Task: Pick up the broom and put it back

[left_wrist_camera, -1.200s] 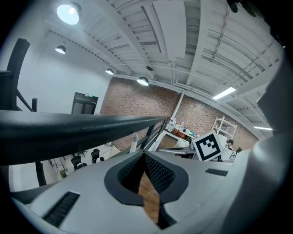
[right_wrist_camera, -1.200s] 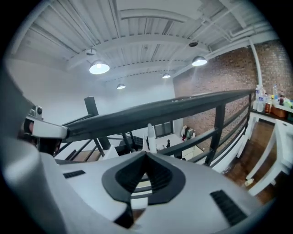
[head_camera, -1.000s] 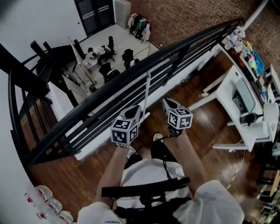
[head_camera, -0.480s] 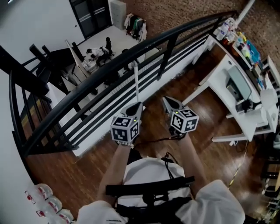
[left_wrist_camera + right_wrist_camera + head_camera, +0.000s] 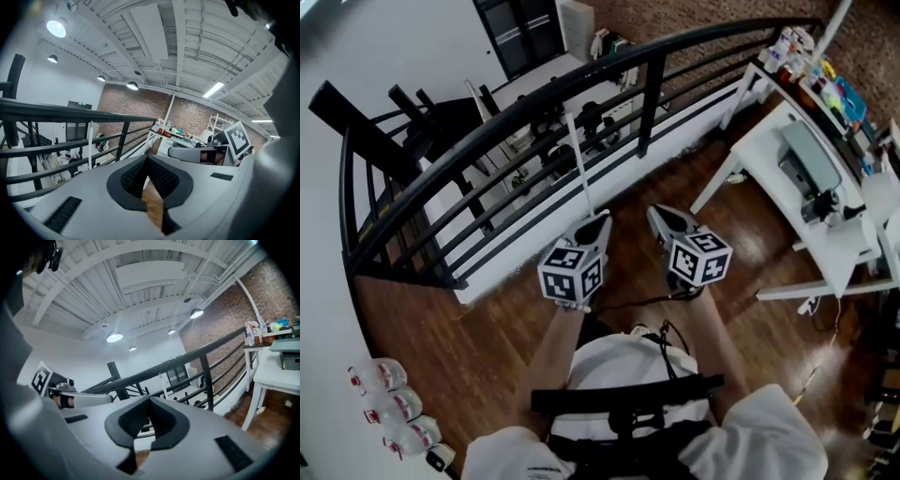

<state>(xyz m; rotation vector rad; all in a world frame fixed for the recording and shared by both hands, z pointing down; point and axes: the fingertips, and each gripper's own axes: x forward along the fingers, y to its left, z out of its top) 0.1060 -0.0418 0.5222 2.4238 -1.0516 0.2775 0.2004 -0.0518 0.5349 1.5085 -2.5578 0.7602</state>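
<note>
Left hand-held gripper [image 5: 602, 218], right hand-held gripper [image 5: 655, 213], jaws together, empty, white pole [image 5: 577, 164] beyond left one, foot hidden, bottles [image 5: 394, 405] behind, labels unreadable

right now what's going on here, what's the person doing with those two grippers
A person stands on a wooden floor by a black railing, a gripper in each hand. The left gripper and right gripper are both empty, jaws shut, pointing toward a white pole, likely the broom's handle, standing at the railing ahead. Nothing is picked up yet.
</note>
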